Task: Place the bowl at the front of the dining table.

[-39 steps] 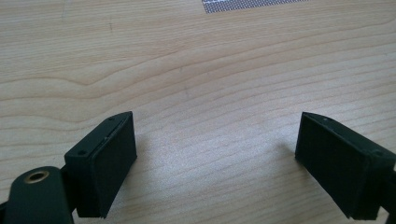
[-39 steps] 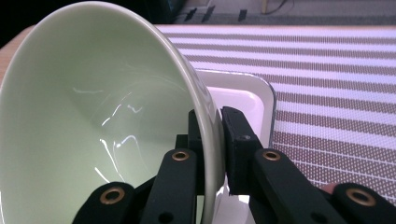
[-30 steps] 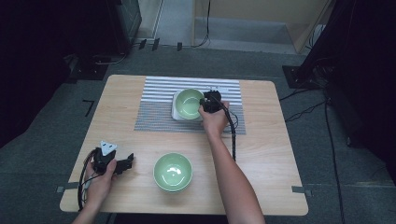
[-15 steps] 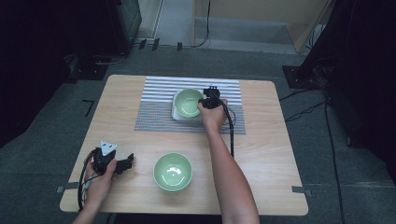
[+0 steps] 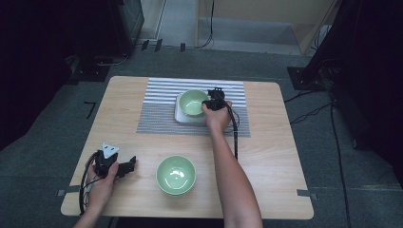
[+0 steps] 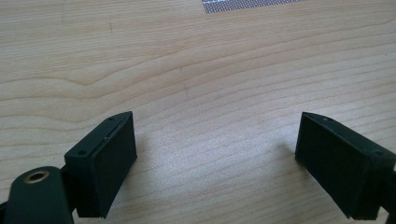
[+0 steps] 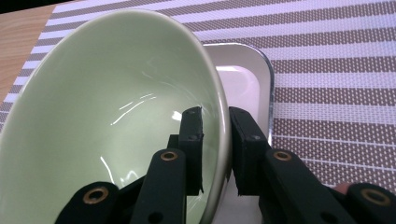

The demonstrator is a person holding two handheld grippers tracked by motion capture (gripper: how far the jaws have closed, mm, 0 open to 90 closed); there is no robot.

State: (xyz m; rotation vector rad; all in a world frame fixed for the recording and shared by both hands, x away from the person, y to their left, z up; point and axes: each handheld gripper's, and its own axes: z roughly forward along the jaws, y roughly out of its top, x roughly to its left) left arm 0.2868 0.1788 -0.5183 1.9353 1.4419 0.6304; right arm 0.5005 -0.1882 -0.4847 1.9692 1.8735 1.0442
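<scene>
Resting on the white square plate (image 5: 183, 115) at the far middle of the wooden table (image 5: 275, 156), a pale green bowl (image 5: 192, 101) is being pinched at its right rim by the right gripper (image 5: 208, 103); in the right gripper view the bowl (image 7: 112, 116) is sitting between the jaws, one inside the wall and one outside, both pressing close on the rim, with the plate (image 7: 252, 79) showing behind it. Lying under the plate is a striped placemat (image 5: 157, 111), brown and white. Sitting alone near the front middle of the table is a second green bowl (image 5: 176, 175), apart from both grippers. Resting at the front left corner is the left gripper (image 5: 127, 166), its jaws standing wide apart over bare wood and gripping nothing in the left gripper view (image 6: 215, 158).
</scene>
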